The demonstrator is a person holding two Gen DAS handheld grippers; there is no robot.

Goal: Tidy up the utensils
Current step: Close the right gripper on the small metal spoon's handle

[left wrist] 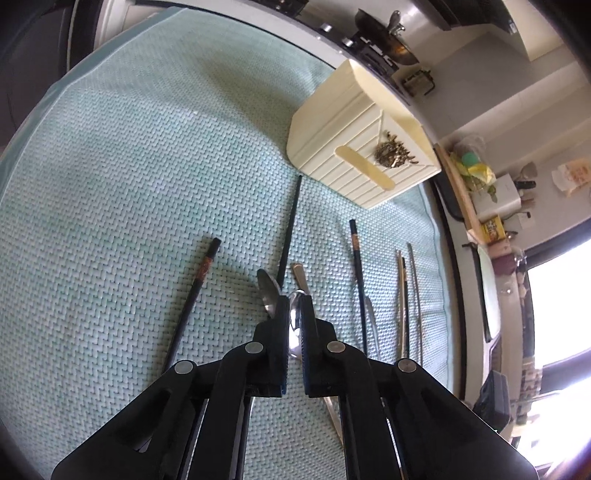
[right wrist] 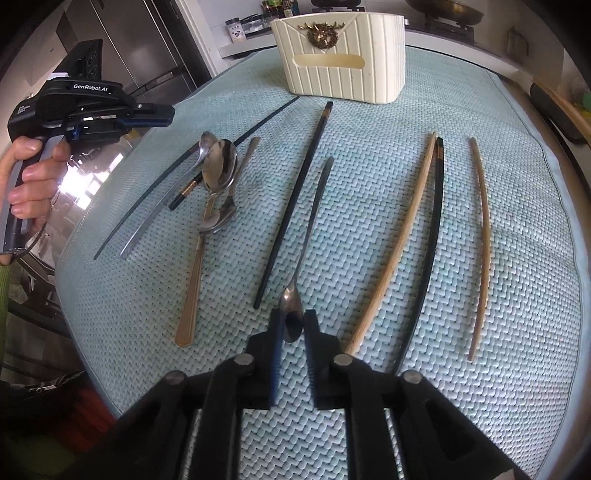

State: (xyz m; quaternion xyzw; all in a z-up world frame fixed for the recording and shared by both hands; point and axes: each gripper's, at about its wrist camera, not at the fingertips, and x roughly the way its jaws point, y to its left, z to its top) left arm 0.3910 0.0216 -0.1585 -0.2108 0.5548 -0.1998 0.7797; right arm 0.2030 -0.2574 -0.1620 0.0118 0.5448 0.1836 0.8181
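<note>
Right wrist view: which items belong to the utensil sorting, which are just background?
Job items:
cream holder
spoons
black chopsticks
wooden chopsticks
small spoon between the right gripper fingers

Lying about:
jars on the counter
pan
green mat underneath

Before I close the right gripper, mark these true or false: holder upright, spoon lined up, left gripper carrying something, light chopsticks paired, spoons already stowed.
1. The cream holder stands upright at the far end of the mat. True.
2. The small spoon has its bowl between the right gripper fingers. True.
3. The left gripper carries a chopstick. False: it hangs over the mat's left side with nothing seen in it.
4. The two light wooden chopsticks lie touching. False: a black chopstick lies between them.
5. Every spoon is in the holder. False: the larger spoons lie piled on the mat.
</note>
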